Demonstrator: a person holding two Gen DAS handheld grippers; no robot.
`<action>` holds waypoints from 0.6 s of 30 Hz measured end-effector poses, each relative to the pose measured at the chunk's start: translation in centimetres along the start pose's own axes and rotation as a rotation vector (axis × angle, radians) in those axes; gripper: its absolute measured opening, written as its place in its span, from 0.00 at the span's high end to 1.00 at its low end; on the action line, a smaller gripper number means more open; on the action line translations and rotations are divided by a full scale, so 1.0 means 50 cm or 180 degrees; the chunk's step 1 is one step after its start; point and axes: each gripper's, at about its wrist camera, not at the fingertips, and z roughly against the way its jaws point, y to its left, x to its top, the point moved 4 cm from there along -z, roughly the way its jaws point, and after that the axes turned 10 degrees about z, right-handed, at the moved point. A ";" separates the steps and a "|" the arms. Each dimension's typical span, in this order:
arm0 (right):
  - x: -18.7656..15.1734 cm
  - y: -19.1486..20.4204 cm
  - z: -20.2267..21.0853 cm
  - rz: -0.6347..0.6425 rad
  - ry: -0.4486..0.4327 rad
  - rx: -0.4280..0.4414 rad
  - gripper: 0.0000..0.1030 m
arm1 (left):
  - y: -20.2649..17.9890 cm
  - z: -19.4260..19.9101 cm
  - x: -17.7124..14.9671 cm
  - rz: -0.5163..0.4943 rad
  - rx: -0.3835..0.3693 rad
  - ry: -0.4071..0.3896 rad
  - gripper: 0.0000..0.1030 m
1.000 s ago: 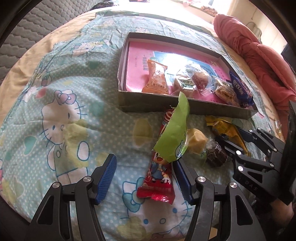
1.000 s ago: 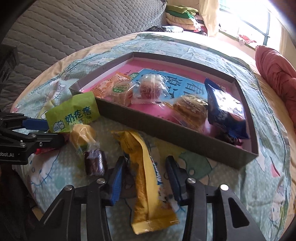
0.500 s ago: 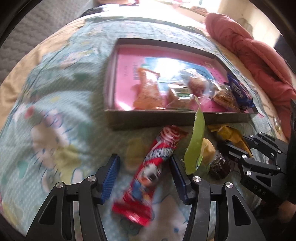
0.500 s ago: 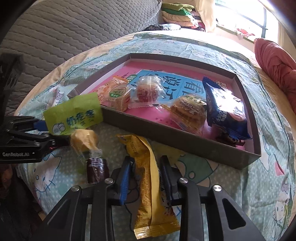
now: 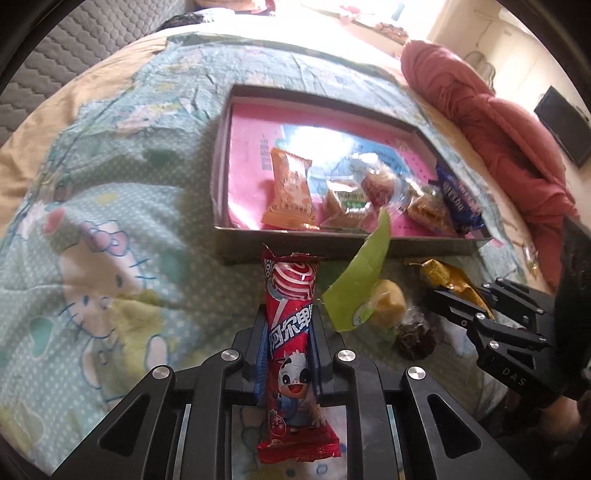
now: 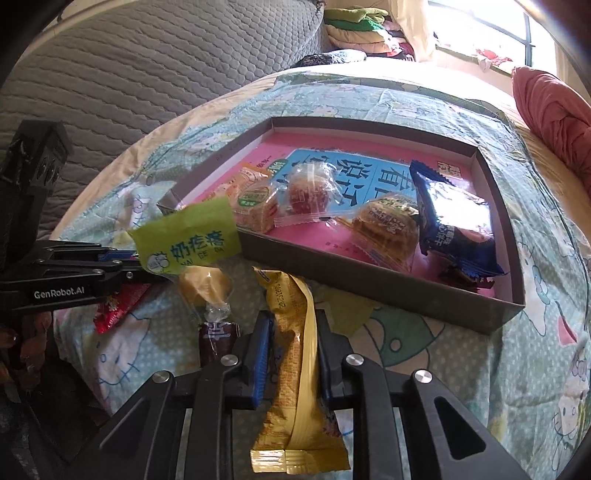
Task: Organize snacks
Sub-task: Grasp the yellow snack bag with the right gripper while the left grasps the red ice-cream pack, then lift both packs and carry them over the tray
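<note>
My left gripper (image 5: 286, 330) is shut on a long red snack packet (image 5: 291, 332) and holds it just in front of the grey box (image 5: 332, 245). My right gripper (image 6: 293, 332) is shut on a long yellow snack packet (image 6: 295, 373), also in front of the box's near wall (image 6: 369, 280). The box has a pink floor and holds several wrapped snacks: an orange one (image 5: 290, 194), a dark blue one (image 6: 450, 221) and clear-wrapped cakes. On the bedsheet between the grippers lie a green packet (image 6: 188, 243), a yellow sweet (image 6: 205, 284) and a dark brown sweet (image 6: 216, 341).
The box lies on a Hello Kitty bedsheet (image 5: 103, 229) on a bed. A red quilt (image 5: 491, 122) is heaped at the right. A grey padded headboard (image 6: 147, 66) rises behind, with folded clothes (image 6: 354, 26) at the far end.
Both grippers have closed: the left on the red packet, now straight between its fingers and raised, the right on the yellow packet. The green packet has shifted to the right.
</note>
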 end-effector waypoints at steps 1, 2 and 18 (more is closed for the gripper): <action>0.000 -0.002 0.006 -0.0026 -0.0027 0.0001 0.78 | 0.001 0.008 0.001 0.0014 -0.0008 -0.0025 0.82; 0.000 -0.004 0.010 -0.0049 -0.0043 0.0008 0.78 | 0.002 0.015 0.003 0.0026 -0.0015 -0.0046 0.82; 0.022 -0.024 0.087 -0.0262 -0.0461 0.0127 0.78 | -0.009 0.107 0.043 0.0075 -0.0076 -0.0506 0.82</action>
